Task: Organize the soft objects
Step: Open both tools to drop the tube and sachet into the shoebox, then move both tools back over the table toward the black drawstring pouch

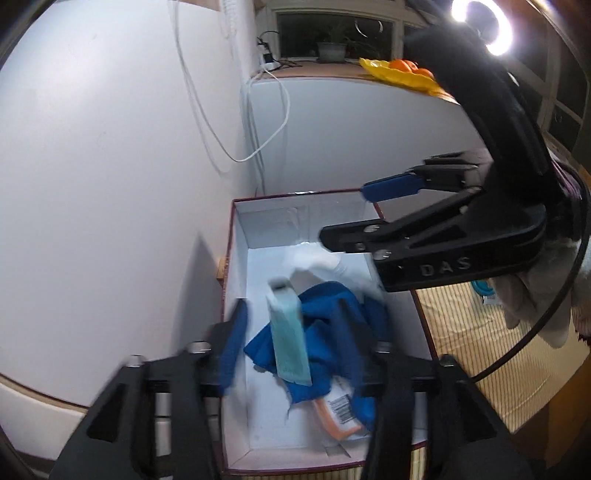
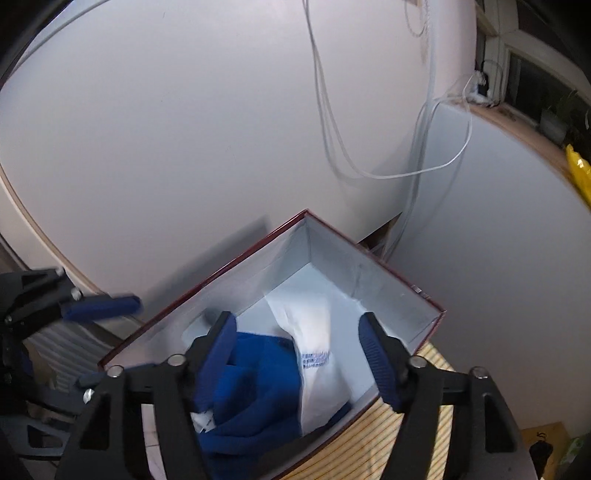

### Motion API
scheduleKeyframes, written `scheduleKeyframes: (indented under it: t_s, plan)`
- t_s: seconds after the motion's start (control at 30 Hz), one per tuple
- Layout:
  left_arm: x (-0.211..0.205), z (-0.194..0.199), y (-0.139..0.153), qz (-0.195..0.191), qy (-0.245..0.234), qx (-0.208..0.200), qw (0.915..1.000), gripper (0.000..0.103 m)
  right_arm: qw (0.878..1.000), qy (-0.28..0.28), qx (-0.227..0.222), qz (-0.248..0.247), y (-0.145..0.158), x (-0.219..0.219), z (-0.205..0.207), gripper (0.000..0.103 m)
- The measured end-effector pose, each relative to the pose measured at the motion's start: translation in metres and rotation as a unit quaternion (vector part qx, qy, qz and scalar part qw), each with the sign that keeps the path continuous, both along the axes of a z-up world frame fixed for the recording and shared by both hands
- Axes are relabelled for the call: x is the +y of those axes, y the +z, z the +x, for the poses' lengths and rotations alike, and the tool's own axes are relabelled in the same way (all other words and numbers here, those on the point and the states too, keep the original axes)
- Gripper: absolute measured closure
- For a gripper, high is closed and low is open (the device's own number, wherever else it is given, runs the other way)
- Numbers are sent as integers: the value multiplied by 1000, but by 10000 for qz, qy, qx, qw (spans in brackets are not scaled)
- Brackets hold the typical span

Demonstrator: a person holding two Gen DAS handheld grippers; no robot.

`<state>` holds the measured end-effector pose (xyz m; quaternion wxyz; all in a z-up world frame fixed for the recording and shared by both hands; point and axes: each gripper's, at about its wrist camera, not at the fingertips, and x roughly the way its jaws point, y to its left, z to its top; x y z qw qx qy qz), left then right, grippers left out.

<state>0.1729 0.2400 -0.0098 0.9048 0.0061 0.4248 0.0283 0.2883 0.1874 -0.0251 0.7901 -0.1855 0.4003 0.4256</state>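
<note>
Here the left gripper [image 1: 295,332] hangs over the open box [image 1: 236,258] with its blue-padded fingers [image 1: 232,343] spread wide and nothing between them; motion blur smears both pads. Below the gap lies a pale teal packet [image 1: 290,336], tilted across a crumpled blue cloth [image 1: 332,332] on the box floor. Under the cloth's near edge an orange-and-white package with a barcode [image 1: 340,410] pokes out, and beyond the cloth sits a white soft item [image 1: 314,262], blurred. The right gripper [image 1: 347,218] reaches in from the right side above the far part of the box, likewise released, its blue pad and black finger well apart and empty. In the right wrist view the right gripper [image 2: 295,350] shows the same parted jaws over the box [image 2: 369,266], with the blue cloth [image 2: 255,391] bunched at the near left and a white plastic bag with blue print [image 2: 317,354] beside it, touching the cloth. The left gripper [image 2: 107,343] appears at the left edge, beside the box's left wall. The box, white inside with a dark red rim, stands on a striped bamboo mat [image 1: 480,332] against a white wall [image 1: 110,147] where white cables [image 1: 221,110] hang. Farther off, a yellow dish of oranges [image 1: 402,74] rests on a ledge near a potted plant [image 1: 332,44] at the window, and a ring light [image 1: 487,26] glares at top right.
</note>
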Motion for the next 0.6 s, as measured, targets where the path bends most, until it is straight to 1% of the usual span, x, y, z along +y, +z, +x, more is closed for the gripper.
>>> scheduleKeyframes:
  t_s: [0.1,0.2,0.27,0.4,0.5,0.6]
  plan:
    - [4,-3,1,-80,56,-16,10000,48,9999,-95,-40,-35,1,-5,2,35]
    - [5,-6,1,-72,96,-43,9999,48,9999,-145,-46,-16,3,-11,1,34]
    - [6,-8,3,-169,105,-58,9998,48,9998,-187,-52,8,4,-17,0,34]
    - [4,-14,6,-242,89,-132,9996,48,9994,-311,-110,95,12,-34,-7,34]
    - [-5,-21,9,-213,45,-200,9996,48,9992,-338,-150,147,20,-51,-17,34]
    - [-16,-29,13,-265,-57,-294,9992,48,9985,-427,-265,223,30,-78,-31,34]
